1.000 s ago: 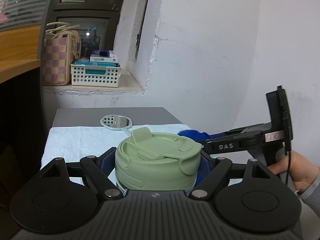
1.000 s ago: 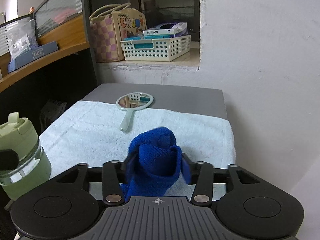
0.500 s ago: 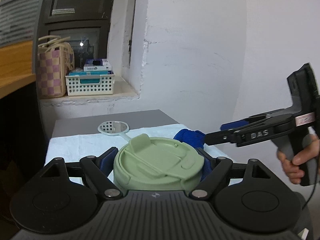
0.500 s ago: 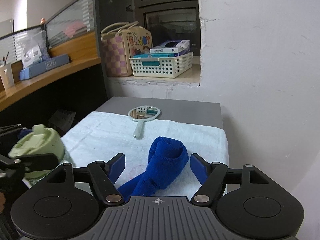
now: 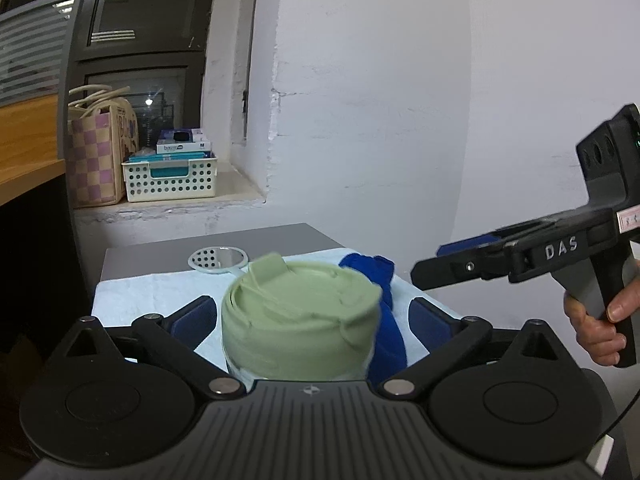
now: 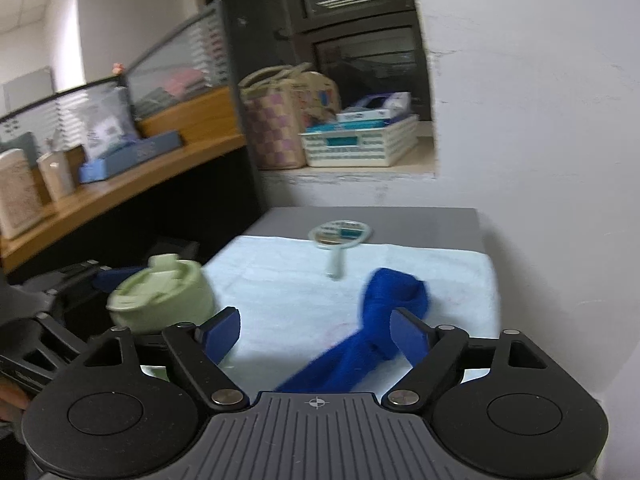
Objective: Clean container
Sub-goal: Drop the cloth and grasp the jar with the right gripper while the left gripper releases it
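The left hand-held gripper [image 5: 308, 316] stands with its blue-padded fingers [image 5: 192, 316] spread wide on either side of a sage-green lidded bottle [image 5: 298, 316]; there is a visible gap between each pad and the lid, so it is not clamped on it, and whether anything touches the bottle's clear lower body cannot be told, since that part is hidden behind the gripper body. The bottle is blurred, stands upright, and its flip-top lid faces the camera. In the right wrist view the same bottle [image 6: 164, 300] appears at the left edge of the white towel [image 6: 280, 280], between the left gripper's dark arms. The right hand-held gripper [image 6: 316, 332] is also wide open and holds nothing: its right pad lies just beside or against the blue cloth [image 6: 384, 312], which is knotted and lies on the towel, one end trailing toward the camera. From the left wrist view the right gripper [image 5: 440, 264] is seen from the side, raised above the bench [image 5: 168, 252] to the right of the bottle, with the person's hand [image 5: 600, 324] on its grip. A small hand mirror [image 6: 340, 236] lies on the towel's far edge. On the window ledge behind stand a white perforated basket [image 5: 170, 178] and a checkered tote bag [image 5: 96, 160].
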`<state>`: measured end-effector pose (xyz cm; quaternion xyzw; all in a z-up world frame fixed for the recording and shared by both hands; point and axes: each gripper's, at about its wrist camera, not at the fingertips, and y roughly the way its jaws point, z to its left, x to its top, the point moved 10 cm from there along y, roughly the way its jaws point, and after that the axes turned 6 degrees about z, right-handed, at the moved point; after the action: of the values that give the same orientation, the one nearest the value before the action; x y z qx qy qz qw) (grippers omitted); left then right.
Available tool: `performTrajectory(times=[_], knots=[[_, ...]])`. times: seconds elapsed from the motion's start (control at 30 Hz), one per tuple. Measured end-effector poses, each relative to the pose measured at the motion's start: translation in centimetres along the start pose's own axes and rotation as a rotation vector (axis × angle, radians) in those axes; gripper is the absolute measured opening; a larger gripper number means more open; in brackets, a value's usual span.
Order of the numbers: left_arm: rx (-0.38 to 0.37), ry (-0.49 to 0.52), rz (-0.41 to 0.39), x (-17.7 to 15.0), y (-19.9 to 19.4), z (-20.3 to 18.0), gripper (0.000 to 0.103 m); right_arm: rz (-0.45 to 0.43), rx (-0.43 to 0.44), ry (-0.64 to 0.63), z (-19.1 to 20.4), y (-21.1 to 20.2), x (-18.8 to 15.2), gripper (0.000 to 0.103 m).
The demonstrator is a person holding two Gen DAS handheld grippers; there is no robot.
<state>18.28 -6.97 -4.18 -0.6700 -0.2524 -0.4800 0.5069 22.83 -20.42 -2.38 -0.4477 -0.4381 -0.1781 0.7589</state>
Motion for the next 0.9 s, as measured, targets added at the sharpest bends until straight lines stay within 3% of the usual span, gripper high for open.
performTrajectory(times=[0.1,0.5,0.9], knots=[[0.007,0.019,0.017,-1.3,-0.9,-0.4,0.103,0.002,0.034,-0.037,1.6,-0.1,-0.1,0.095],[0.077,0.058,0.041,-5.2,-4.0,-1.0,0.103,0.040,0.134,-0.154,7.0,1.5,-1.4,0.103],[0.111,0.055,0.054,-7.0,-4.8,-0.8,0.103,0.046,0.092,-0.214,9.0,5.1,-2.6,0.103]])
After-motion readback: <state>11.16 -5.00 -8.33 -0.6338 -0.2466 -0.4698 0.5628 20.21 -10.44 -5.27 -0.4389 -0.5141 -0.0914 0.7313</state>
